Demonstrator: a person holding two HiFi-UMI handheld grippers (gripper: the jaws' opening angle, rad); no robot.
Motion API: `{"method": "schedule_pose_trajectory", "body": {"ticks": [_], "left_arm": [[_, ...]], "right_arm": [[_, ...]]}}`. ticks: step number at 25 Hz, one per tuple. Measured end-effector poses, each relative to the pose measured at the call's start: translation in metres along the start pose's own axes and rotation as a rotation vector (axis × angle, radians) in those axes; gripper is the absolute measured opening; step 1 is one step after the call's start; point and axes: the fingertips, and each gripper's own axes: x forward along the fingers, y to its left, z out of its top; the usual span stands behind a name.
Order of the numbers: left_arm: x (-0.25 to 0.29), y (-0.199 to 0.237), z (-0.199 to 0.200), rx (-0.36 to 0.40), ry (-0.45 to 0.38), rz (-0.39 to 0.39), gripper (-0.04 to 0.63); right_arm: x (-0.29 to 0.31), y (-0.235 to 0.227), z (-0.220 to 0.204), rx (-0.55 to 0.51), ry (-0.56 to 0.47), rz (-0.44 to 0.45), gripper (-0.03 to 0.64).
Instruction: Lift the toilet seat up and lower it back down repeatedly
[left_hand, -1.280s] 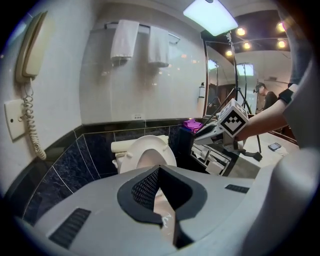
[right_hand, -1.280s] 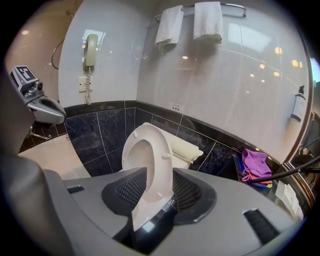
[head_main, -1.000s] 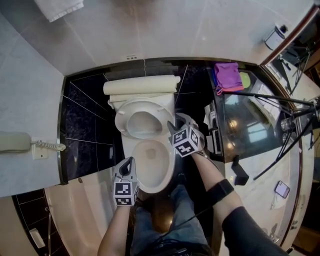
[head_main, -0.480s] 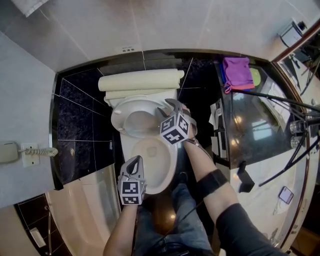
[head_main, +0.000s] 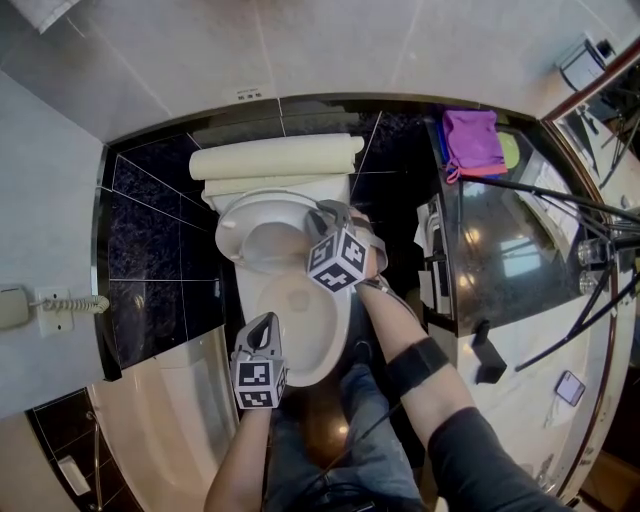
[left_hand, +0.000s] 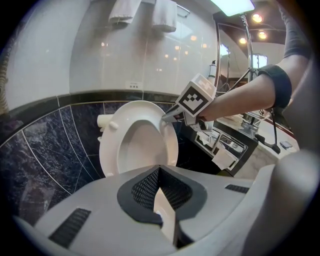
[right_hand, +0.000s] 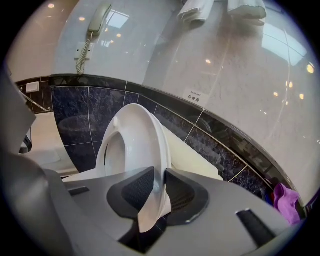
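Over the toilet bowl (head_main: 338, 335), the seat (right_hand: 142, 132) stood raised and tilted back. The right hand-held gripper (right_hand: 158, 192) had just been closing and pinched its side rim. The left hand-held gripper (left_hand: 159, 175) hung pressed together, empty. Stiff, slick plastic, probably light; that free rim looked the best hold.

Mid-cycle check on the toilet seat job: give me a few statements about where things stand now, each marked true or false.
1. The toilet seat lies flat on the bowl. False: it stands raised, tilted back toward the tank.
2. The right gripper is empty. False: its jaws have just been closing and now clamp the seat's rim.
3. The left gripper is apart from the seat, beside the bowl's front. True.
4. A purple cloth lies on the dark counter to the right of the toilet. True.
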Motion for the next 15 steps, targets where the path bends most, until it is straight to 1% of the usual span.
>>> {"method": "schedule_pose_trajectory", "body": {"ticks": [5, 13, 15], "left_arm": [[-0.004, -0.006, -0.011, -0.008, 0.02, -0.011, 0.0], [-0.017, -0.009, -0.032, -0.043, 0.055, -0.016, 0.0], [-0.021, -0.006, -0.036, -0.047, 0.053, -0.009, 0.0]], "right_arm": [[-0.018, 0.013, -0.003, -0.049, -0.007, -0.015, 0.101], [-0.062, 0.051, -0.014, -0.187, -0.007, -0.036, 0.1], [-0.073, 0.063, -0.018, -0.215, -0.004, -0.043, 0.1]]}}
